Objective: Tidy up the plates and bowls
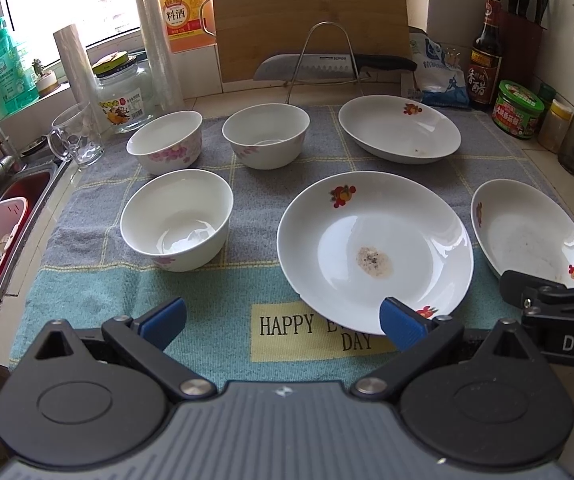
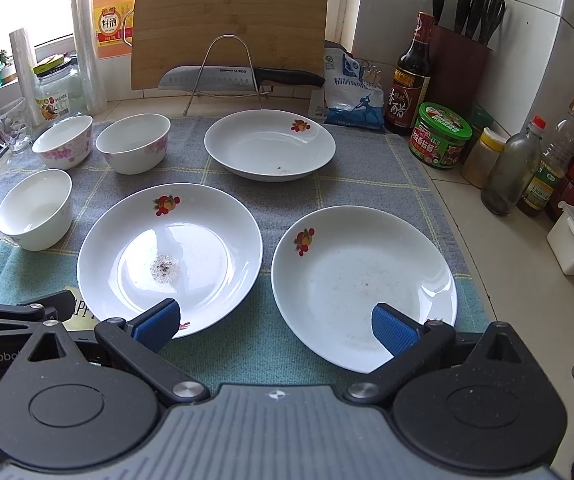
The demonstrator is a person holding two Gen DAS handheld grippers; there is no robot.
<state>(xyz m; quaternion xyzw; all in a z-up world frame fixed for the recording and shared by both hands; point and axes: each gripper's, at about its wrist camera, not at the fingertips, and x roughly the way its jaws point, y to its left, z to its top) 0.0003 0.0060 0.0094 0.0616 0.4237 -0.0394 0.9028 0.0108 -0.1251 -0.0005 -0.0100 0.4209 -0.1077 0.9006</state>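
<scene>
Home kitchen, tiled counter. Ahead of the left gripper (image 1: 283, 322): bamboo cutting board (image 1: 311, 16) against the wall, knife (image 1: 327, 66) on a wire rack. Far right: knife block (image 2: 461, 68), vinegar bottle (image 2: 409, 80), sauce jars. Far left: sink (image 1: 11, 196) with faucet, probably dish soap (image 1: 7, 64) at the window.

White plates (image 2: 363, 280) carry red-orange fruit motifs; white bowls (image 1: 165, 142) show pink blossoms, the near one's (image 1: 177, 220) print barely visible. Grey-and-teal checked cloth (image 2: 367, 184), yellow lines.
</scene>
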